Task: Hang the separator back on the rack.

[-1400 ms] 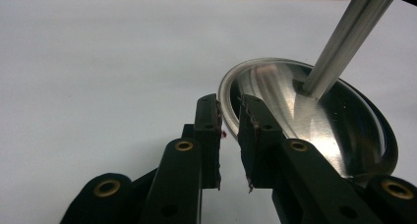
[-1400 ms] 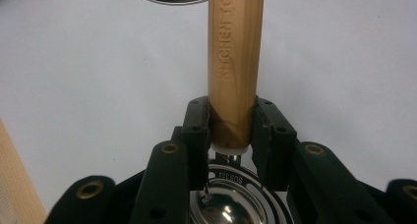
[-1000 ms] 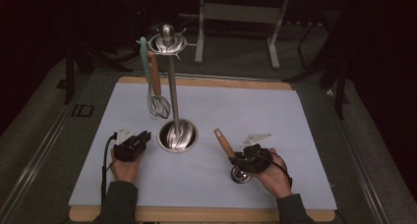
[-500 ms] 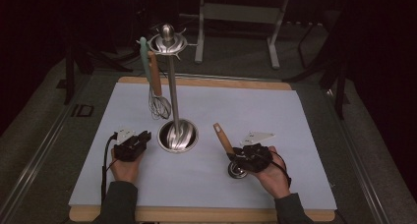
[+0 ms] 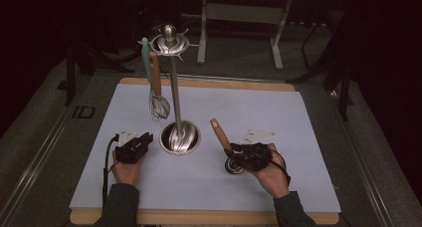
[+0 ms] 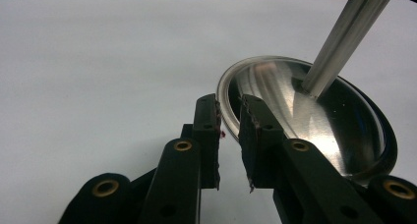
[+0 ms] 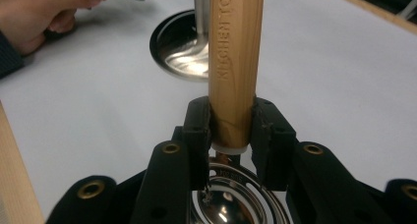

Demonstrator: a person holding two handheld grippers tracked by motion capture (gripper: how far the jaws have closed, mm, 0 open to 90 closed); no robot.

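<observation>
Right gripper at lower centre pinches wooden-handled slotted steel spoon; left gripper holds nothing, jaws slightly parted.

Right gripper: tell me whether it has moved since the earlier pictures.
Yes. The right gripper, shut on the wooden-handled utensil, has lifted slightly, its handle tip now higher beside the stand base.

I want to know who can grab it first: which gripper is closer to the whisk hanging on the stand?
Left. The left gripper sits just below the whisk, beside the stand's base. The right gripper is across that base, holding a wooden-handled utensil.
</observation>
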